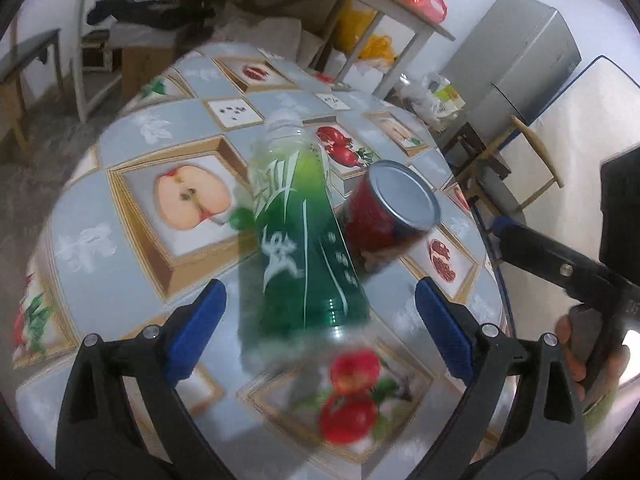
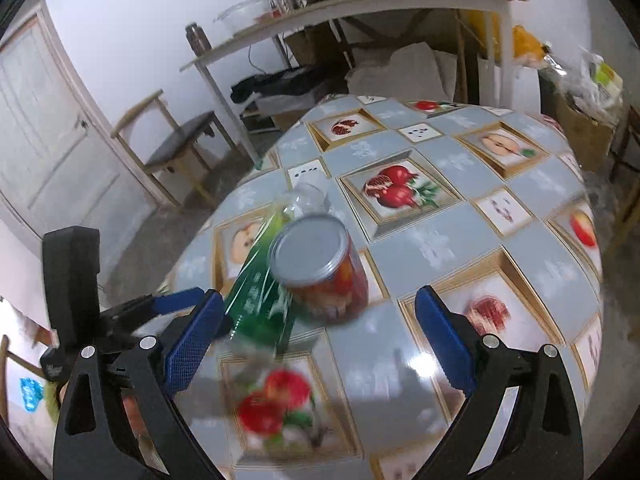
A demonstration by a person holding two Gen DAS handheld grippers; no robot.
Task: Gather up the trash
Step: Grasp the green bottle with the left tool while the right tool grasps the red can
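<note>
A green-labelled clear plastic bottle point(image 1: 300, 240) stands without a cap on the round table with the fruit-print cloth point(image 1: 132, 148). A red can with a silver top point(image 1: 390, 210) stands just right of it. My left gripper point(image 1: 320, 316) is open, its blue pads on either side of the bottle's base, apart from it. In the right wrist view my right gripper point(image 2: 320, 328) is open in front of the can point(image 2: 320, 268), with the bottle point(image 2: 260, 280) behind its left pad. The left gripper's fingers point(image 2: 176, 300) show at the left there.
The table edge point(image 1: 496, 292) drops off to the right. A wooden chair point(image 1: 516, 160) and a grey cabinet point(image 1: 516, 52) stand beyond it. A long shelf table point(image 2: 360, 4) with clutter is behind. Another chair point(image 2: 176, 144) and a white door point(image 2: 44, 136) are at the left.
</note>
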